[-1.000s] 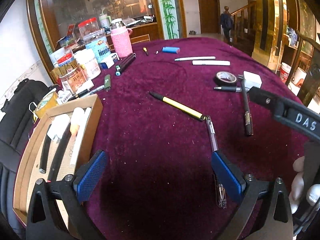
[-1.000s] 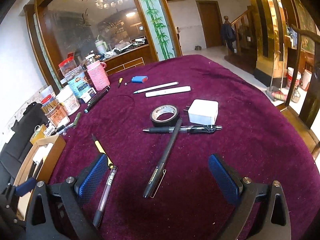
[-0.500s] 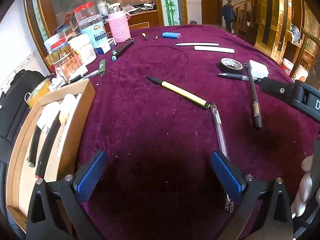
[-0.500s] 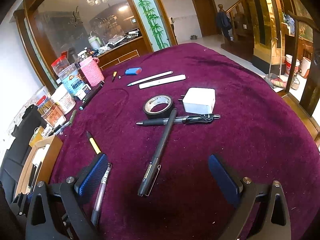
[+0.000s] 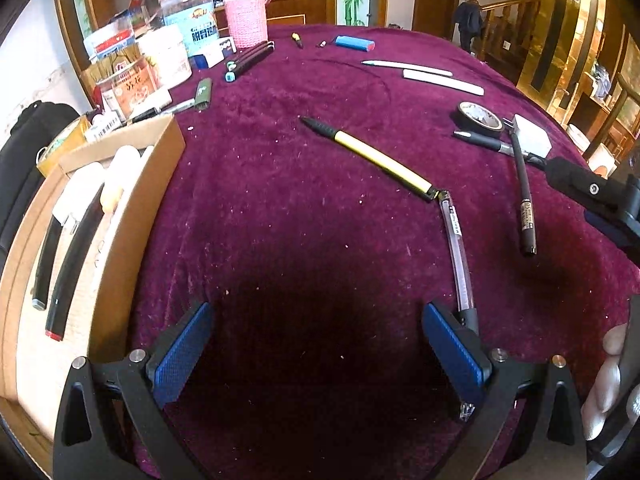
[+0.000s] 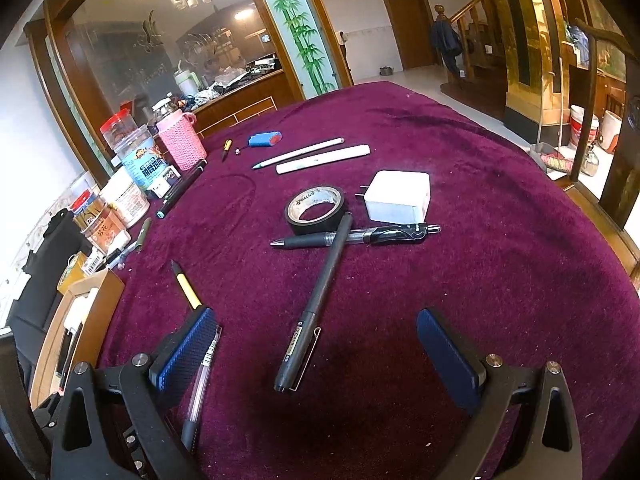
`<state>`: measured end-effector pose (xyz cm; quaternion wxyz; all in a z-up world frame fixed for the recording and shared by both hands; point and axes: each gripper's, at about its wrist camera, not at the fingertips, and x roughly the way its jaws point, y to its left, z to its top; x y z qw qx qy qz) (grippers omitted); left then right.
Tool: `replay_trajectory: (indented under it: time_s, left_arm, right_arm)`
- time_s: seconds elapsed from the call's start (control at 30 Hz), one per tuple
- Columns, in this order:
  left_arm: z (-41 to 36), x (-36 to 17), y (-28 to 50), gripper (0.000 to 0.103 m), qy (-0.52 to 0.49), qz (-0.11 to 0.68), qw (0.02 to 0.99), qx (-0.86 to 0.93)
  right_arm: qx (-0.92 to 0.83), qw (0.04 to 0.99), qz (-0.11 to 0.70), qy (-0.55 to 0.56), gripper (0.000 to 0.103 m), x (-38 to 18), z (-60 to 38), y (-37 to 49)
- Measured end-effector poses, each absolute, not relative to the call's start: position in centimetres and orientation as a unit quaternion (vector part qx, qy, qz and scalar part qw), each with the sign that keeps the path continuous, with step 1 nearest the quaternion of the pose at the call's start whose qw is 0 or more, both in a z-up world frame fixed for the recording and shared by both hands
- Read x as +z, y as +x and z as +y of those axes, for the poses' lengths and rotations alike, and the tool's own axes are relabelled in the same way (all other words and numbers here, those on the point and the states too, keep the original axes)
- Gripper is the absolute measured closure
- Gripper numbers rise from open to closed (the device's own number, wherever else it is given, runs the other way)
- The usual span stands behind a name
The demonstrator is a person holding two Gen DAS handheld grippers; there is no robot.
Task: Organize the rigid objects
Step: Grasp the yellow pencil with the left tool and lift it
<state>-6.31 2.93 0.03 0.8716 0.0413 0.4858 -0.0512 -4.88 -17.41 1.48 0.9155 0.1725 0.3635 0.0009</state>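
Note:
A cardboard box point(image 5: 132, 216) at the left holds several pens and white items. My left gripper point(image 5: 316, 344) is open and empty above the purple cloth, right of the box. A yellow pen point(image 5: 372, 160) and a clear pen point(image 5: 456, 248) lie ahead of it. My right gripper point(image 6: 316, 340) is open and empty, straddling a black pen point(image 6: 316, 308) that crosses a black gel pen point(image 6: 360, 236). A tape roll point(image 6: 316, 208) and a white charger point(image 6: 400, 196) lie beyond. The clear pen point(image 6: 204, 368) lies by its left finger.
Jars, a pink-sleeved bottle point(image 5: 245, 20) and markers point(image 5: 250, 60) crowd the far left of the table. A blue lighter point(image 6: 264, 139), a white pen point(image 6: 300, 153) and a white stick point(image 6: 322, 159) lie at the far side. The table edge drops off at the right.
Both grippers have moved a little forward and down towards the table. The pens lie closer to the fingers. Both stay open.

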Motion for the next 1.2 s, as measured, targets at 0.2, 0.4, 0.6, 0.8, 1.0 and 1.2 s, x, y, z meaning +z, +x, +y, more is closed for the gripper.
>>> replay_trajectory:
  time_s: [0.2,0.4,0.6,0.8,1.0,1.2]
  left_arm:
    - [3.2,-0.3,-5.9,0.0,0.031,0.499,0.864,-0.053]
    - [3.3,-0.4,-5.8,0.0,0.03,0.5,0.864,-0.053]
    - [3.3,-0.4,-5.8,0.0,0.029,0.501,0.864,-0.053]
    - [3.2,-0.4,-5.8,0.0,0.03,0.501,0.863,-0.053]
    - [3.3,-0.5,-5.8,0.0,0.03,0.501,0.863,-0.053]
    - [3.2,-0.5,-5.8,0.0,0.029,0.501,0.863,-0.053]
  right_arm:
    - [0.001,0.913,0.367,0.175,0.001,1.3,-17.4,-4.8]
    - [0.001,0.912,0.37,0.176,0.001,1.2,-17.4,-4.8]
    - [0.001,0.912,0.37,0.176,0.001,1.2,-17.4,-4.8]
    - [0.002,0.913,0.369,0.176,0.001,1.2,-17.4,-4.8]
    - [-0.002,0.941,0.316,0.124,0.001,4.4,-16.5,-5.9]
    - [-0.06,0.995,0.08,-0.001,0.001,12.1,-14.4,-10.0]
